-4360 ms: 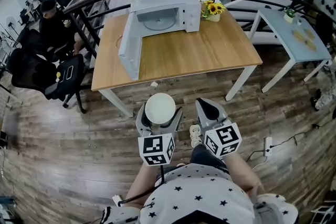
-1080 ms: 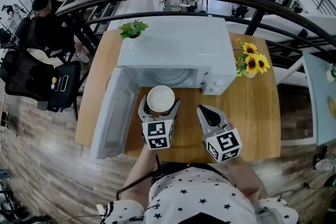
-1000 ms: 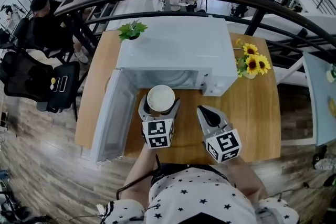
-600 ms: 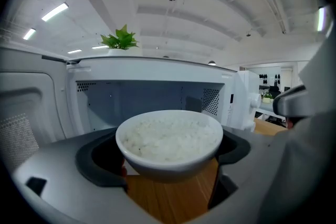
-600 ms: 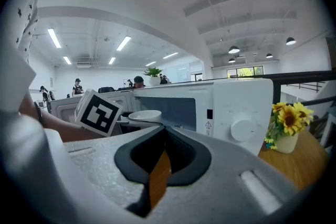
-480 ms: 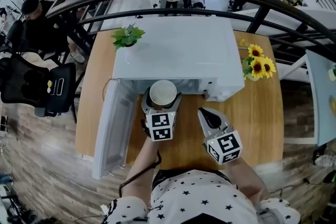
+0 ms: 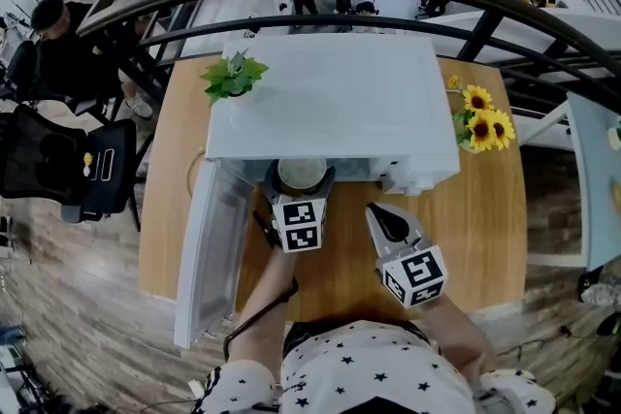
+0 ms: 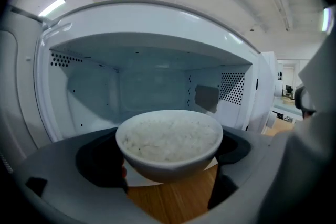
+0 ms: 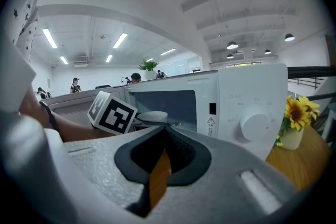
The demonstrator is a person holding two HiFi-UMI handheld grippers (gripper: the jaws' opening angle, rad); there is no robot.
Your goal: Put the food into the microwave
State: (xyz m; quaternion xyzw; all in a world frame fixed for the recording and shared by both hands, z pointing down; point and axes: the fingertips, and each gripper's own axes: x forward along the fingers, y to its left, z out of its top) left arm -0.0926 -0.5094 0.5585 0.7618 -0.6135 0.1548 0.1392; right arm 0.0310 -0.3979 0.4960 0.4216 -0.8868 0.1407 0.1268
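Our left tool (image 7: 301,187) clamped on bowl of rice (image 8: 169,138), one jaw each side, bowl level at threshold of microwave (image 7: 330,102). Open cavity (image 8: 149,86) lies straight ahead of bowl, along tool's own line. Its door (image 7: 207,247) hangs wide at left, off that line. We judge bowl not yet set down inside; bench (image 7: 485,208) shows under it. Our right tool (image 7: 389,220) has jaws together, empty, low by control side. Left is nearer; push forward is its job.

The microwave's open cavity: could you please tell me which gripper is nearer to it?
Left. The left gripper, shut on the bowl of rice, is at the mouth of the microwave cavity; the right gripper hangs back over the table, in front of the control panel.
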